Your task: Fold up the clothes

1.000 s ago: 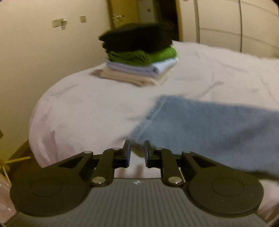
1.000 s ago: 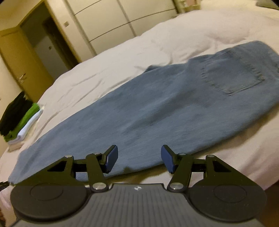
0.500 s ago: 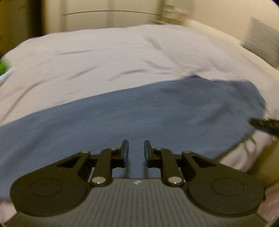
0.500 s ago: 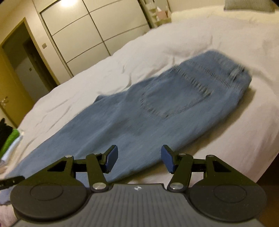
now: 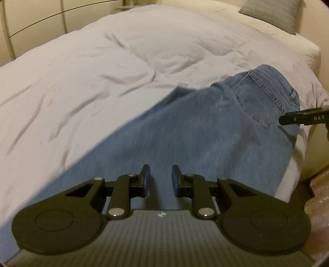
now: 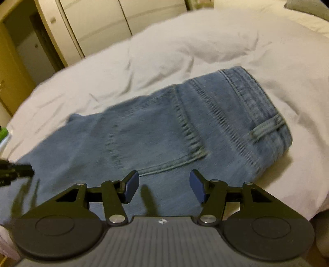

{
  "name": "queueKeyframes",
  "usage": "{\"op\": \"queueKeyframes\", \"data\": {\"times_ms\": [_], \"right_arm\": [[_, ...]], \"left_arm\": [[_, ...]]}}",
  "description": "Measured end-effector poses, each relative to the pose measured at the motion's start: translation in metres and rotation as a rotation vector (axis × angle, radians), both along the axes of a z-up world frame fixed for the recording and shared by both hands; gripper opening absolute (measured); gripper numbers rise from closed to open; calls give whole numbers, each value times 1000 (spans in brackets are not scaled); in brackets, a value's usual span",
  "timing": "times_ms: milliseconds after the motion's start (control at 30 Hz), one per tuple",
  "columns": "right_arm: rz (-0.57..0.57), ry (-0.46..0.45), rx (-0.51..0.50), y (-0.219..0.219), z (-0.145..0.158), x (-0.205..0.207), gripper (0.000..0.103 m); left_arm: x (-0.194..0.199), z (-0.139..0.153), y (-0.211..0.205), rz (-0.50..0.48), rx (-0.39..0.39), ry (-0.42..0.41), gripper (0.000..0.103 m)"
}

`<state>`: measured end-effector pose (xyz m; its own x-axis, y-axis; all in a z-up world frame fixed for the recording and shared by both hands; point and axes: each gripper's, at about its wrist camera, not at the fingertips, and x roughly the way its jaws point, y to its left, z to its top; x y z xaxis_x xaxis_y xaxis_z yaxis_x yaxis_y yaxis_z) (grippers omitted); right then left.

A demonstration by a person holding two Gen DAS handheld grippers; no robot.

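Blue jeans (image 5: 205,131) lie flat along the near edge of the white bed, folded lengthwise, back pocket up. In the right wrist view the jeans (image 6: 164,131) fill the middle, waistband with a belt loop at the right. My left gripper (image 5: 159,180) hovers over the leg part, jaws a small gap apart and empty. My right gripper (image 6: 163,188) hovers over the seat below the back pocket, jaws wide apart and empty. The right gripper's finger (image 5: 304,120) shows at the right edge of the left wrist view.
The white duvet (image 5: 123,61) covers the bed, with a grey pillow (image 5: 271,12) at the far end. Wardrobe doors (image 6: 98,22) and a doorway (image 6: 24,51) stand behind. A bit of the green folded stack (image 6: 3,132) shows at the left edge.
Both grippers have swung right along the jeans toward the waistband end. The folded stack has left the left wrist view. The jaw openings are unchanged.
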<state>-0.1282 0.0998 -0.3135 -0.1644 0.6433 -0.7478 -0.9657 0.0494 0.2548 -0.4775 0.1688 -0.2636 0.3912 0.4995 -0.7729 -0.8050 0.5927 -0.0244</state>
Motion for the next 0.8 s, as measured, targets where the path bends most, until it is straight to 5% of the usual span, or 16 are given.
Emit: {"op": "queueKeyframes", "data": {"times_ms": [267, 400, 500, 533, 600, 700, 800], "right_arm": [[-108, -72, 132, 34, 37, 48, 58], [-215, 36, 163, 53, 28, 89, 79], [-284, 159, 153, 65, 12, 118, 78], [-281, 227, 146, 67, 6, 125, 75], [-256, 315, 147, 66, -2, 129, 39], [-232, 308, 185, 58, 2, 125, 20], [-206, 274, 237, 48, 10, 118, 14]], "left_arm": [[31, 17, 67, -91, 6, -71, 19], [34, 8, 95, -73, -57, -114, 23], [31, 3, 112, -73, -133, -181, 25], [31, 1, 116, -85, -157, -204, 25], [34, -1, 123, -117, -200, -234, 25], [37, -5, 126, -131, -240, -279, 25], [40, -9, 129, -141, -275, -326, 15]]}}
